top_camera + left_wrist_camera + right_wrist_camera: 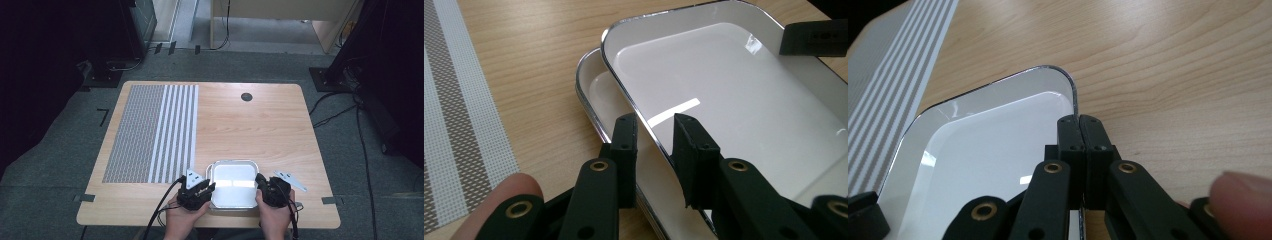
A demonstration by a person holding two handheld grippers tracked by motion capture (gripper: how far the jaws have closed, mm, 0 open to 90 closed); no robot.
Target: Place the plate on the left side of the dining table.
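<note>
A white tray with a chrome rim [232, 162] lies at the table's near edge between my two grippers. In the left gripper view it is an upper tray [724, 90] sitting askew on a second, lower tray [591, 87]. My left gripper [655, 135] straddles the upper tray's near rim, jaws apart with a clear gap on each side. The right gripper [1080, 127] is shut on the same tray's rim [988, 140] near a corner. In the high view the left gripper [207, 187] is at the tray's left side and the right gripper [260, 185] at its right side.
A grey and white striped placemat [150, 132] covers the left part of the wooden table [250, 125]. A round dark cable hole [246, 96] sits near the far edge. Cables trail from both grippers off the near edge.
</note>
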